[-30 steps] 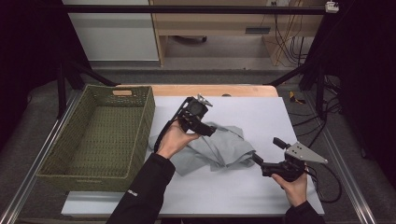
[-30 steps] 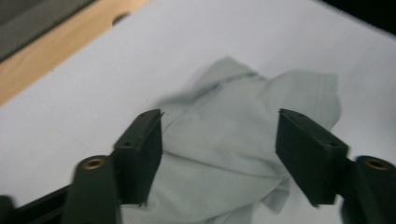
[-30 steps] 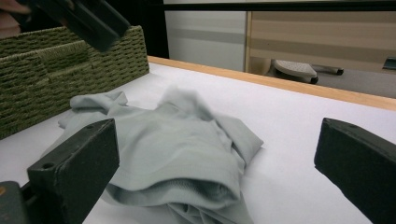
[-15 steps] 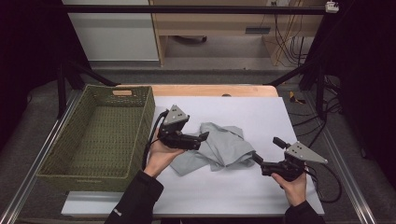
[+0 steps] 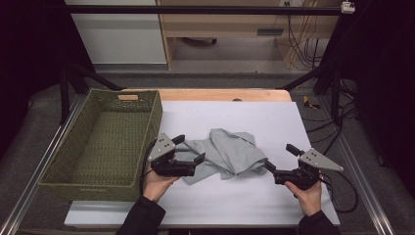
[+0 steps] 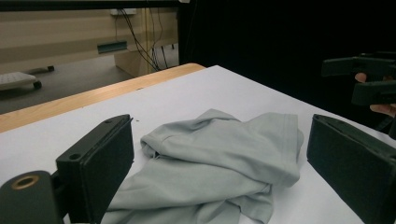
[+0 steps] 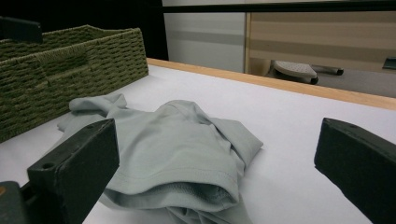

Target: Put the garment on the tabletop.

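The bench point(image 5: 274, 122) has a pale, white-looking top with a wood strip along its far edge. On its left part stands a green woven basket point(image 5: 63, 166), long and rectangular, with a cut-out handle in its far wall. Just right of the basket, about mid-bench, lies a light grey cloth point(image 5: 227, 154), a crumpled garment with stitched hems, bunched into soft folds and partly doubled over on itself. In the left gripper view the cloth point(image 6: 219, 158) shows a folded hemmed edge on the far side; in the right gripper view the cloth point(image 7: 173, 140) mounds up with a hemmed fold at the near side and a thin flap reaching toward the basket point(image 7: 70, 65).

The left gripper point(image 5: 188, 152) is held low at the cloth's left edge, between basket and cloth, lying roughly level and aimed right; the left hand point(image 5: 156, 183) grips it from beneath, forearm coming in from the bottom edge. Its jaws stand wide apart with the cloth ahead between them, and hold nothing. The right gripper point(image 5: 279, 159) sits at the cloth's right edge, aimed left and slightly away, with the right hand point(image 5: 306, 193) under its body. Its jaws are also spread wide, grasping nothing, one tip near the cloth's corner.
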The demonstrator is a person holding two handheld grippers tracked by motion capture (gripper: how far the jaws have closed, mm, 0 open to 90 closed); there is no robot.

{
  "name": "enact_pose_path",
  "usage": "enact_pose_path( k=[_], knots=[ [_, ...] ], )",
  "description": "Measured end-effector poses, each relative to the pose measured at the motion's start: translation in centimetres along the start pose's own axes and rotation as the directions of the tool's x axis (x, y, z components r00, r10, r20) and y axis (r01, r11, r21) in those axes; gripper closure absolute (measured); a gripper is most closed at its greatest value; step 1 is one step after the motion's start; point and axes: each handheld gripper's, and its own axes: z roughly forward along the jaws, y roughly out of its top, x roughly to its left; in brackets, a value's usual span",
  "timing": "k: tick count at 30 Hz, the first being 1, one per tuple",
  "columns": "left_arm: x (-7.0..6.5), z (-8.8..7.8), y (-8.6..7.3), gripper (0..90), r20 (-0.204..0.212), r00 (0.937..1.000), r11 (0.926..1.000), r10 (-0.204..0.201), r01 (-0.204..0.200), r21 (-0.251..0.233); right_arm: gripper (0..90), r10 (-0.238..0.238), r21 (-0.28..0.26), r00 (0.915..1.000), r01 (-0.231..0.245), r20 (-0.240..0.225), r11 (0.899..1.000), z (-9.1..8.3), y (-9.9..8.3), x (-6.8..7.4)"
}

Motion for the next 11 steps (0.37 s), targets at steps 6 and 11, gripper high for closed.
enact_pose_path(
  k=[6,11],
  knots=[
    [0.2,-0.5,-1.1,4.9,-0.002,0.9998,0.9998,-0.019,0.019,-0.010,0.8,0.002,0.004,1.0000,-0.002,0.005,1.000,0.0,-0.1,-0.2],
    [0.0,-1.0,-1.5,4.6,-0.007,0.9999,0.9996,-0.010,0.010,-0.025,0.8,0.001,0.005,1.0000,-0.001,0.004,1.000,0.0,-0.1,-0.2]
  ],
)
